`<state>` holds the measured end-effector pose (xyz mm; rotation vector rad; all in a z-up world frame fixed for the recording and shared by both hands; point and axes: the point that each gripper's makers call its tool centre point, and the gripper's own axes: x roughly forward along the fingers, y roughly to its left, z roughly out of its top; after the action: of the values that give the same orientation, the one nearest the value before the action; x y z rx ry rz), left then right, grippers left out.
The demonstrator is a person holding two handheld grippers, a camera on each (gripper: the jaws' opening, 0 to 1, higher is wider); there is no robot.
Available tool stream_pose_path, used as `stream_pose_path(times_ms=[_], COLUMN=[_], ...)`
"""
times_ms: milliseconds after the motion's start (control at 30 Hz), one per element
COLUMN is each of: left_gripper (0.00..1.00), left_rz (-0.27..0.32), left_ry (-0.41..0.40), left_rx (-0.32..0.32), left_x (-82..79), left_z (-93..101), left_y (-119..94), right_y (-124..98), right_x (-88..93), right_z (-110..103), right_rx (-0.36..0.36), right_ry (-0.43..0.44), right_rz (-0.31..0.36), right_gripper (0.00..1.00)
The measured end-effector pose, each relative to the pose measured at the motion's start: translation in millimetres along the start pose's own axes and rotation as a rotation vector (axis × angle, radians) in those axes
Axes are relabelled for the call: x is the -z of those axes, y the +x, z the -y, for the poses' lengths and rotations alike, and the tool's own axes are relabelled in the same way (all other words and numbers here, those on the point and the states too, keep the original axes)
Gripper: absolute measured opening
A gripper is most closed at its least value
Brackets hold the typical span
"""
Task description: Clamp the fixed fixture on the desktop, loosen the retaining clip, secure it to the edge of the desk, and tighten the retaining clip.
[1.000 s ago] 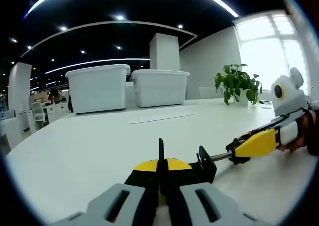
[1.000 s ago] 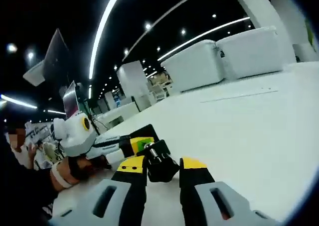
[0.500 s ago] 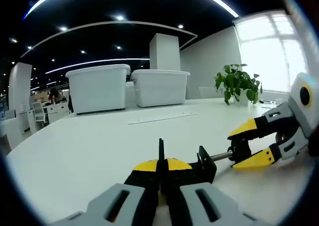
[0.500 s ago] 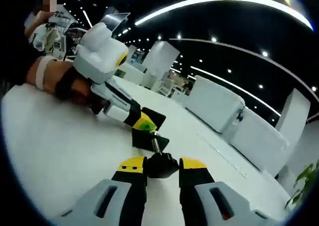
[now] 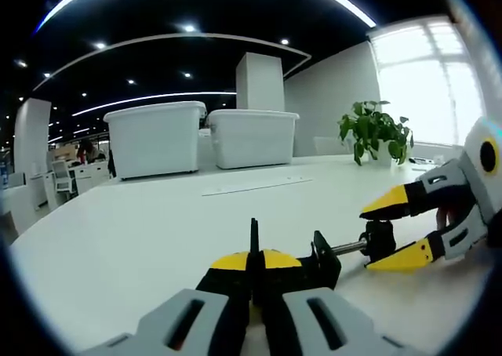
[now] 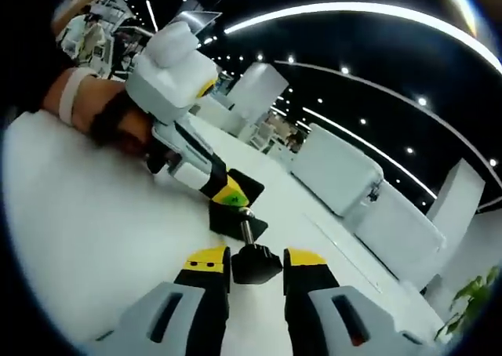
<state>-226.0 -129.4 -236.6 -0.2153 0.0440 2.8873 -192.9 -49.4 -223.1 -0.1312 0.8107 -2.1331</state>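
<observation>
A black clamp fixture [image 5: 323, 263] lies on the white desk [image 5: 141, 246], and my left gripper [image 5: 253, 268] is shut on its thin upright plate. The fixture's screw rod [image 5: 347, 248] runs right to a black knob [image 5: 380, 241]. My right gripper [image 5: 384, 234] comes in from the right, open, with one yellow tip above the knob and one below it. In the right gripper view the knob [image 6: 256, 263] sits between my right gripper's [image 6: 256, 259] yellow-tipped fingers. Beyond it are the screw [image 6: 245, 227], the clamp body [image 6: 234, 219], and the left gripper [image 6: 226, 193] held by a hand.
Two white lidded bins [image 5: 154, 140] [image 5: 251, 136] stand at the back of the desk, with a flat strip [image 5: 255, 185] lying in front of them. A potted plant [image 5: 375, 128] stands at the back right. The same bins [image 6: 337, 168] lie beyond the clamp.
My right gripper, shut on the knob a second ago, has opened and rolled around it. The left gripper and the clamp have stayed put.
</observation>
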Motion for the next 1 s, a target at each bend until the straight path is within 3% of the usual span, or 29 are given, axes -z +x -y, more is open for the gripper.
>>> stream_pose_path(times_ms=[233,367,467,600,700,767,1000], left_gripper=[0.03,0.03,0.03,0.03,0.03,0.03,0.03], left_rz=[0.01,0.011,0.013,0.02,0.027,0.032,0.04], left_ry=[0.024,0.029,0.032,0.028,0.012,0.009,0.004], left_rx=[-0.01,-0.012,-0.014,-0.018,-0.022,-0.023,-0.026], left_x=[-3.0,-3.3,-4.2,-6.3,-8.2,-9.2,-11.5], left_z=[-1.5,-2.1,-2.7,-4.0,-6.0,-6.6,-7.4], left_y=[-2,-2,-3,-4,-6,-6,-7], right_y=[0,1,4,6,12,17,32], right_x=[-23.6,-14.5,-21.8,-17.4,-19.3,-20.0,-19.9], right_z=[5,10,2,-17,-29,-29,-21], right_rx=[0.052,0.115,0.122,0.068,0.056,0.056,0.135], right_ry=[-0.006,-0.105,-0.073,-0.278,-0.282,-0.346,-0.38], right_rz=[0.011,-0.111,-0.121,-0.221,-0.234,-0.254,-0.325], right_gripper=[0.27,0.25,0.25,0.25,0.24,0.2,0.18])
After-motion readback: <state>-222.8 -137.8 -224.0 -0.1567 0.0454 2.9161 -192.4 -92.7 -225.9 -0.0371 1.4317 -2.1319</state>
